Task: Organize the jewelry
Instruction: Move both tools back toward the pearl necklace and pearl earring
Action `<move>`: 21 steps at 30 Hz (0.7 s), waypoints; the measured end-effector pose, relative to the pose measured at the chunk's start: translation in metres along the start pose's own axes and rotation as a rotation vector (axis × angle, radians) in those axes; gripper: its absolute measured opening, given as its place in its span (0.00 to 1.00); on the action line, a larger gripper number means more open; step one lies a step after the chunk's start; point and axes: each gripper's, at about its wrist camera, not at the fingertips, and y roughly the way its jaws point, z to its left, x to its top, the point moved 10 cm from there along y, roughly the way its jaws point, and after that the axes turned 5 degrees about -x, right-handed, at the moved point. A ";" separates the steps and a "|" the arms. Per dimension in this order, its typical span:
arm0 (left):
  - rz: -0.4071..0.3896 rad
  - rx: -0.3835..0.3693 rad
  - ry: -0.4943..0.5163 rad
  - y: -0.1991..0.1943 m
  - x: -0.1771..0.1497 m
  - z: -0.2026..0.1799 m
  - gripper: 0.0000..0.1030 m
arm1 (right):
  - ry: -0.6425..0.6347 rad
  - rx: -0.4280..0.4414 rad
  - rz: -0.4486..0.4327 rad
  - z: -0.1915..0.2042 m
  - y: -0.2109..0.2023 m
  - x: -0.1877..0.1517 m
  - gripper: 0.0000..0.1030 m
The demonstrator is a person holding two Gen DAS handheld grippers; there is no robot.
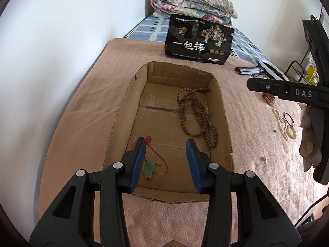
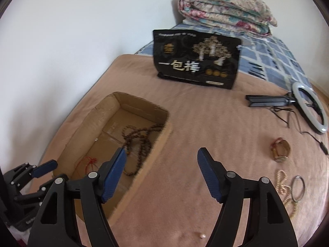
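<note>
A shallow cardboard box (image 1: 223,111) (image 2: 160,135) sits on a pink blanket. Inside lie a brown wooden bead necklace (image 1: 197,115) (image 2: 139,142) and a green jade pendant (image 1: 149,169) on a red cord (image 2: 88,162). My left gripper (image 1: 167,144) is open and empty over the box's near end, above the pendant. My right gripper (image 2: 161,154) is open and empty, over the blanket just right of the box. On the blanket to the right lie a gold-brown ring-shaped bracelet (image 2: 280,150), a pearl string (image 2: 284,187) (image 1: 284,125) and a thin metal bangle (image 2: 298,188) (image 1: 289,119).
A black snack bag (image 1: 198,39) (image 2: 196,59) stands behind the box. A folded floral quilt (image 1: 193,4) (image 2: 226,12) lies at the back. A ring light on a folded tripod (image 2: 308,107) lies at right. A loose pearl (image 2: 202,236) lies near the front. The wall is on the left.
</note>
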 end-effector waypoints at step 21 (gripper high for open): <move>0.020 -0.138 0.152 -0.002 0.003 -0.118 0.43 | 0.164 -0.043 -0.055 -0.157 -0.045 -0.049 0.74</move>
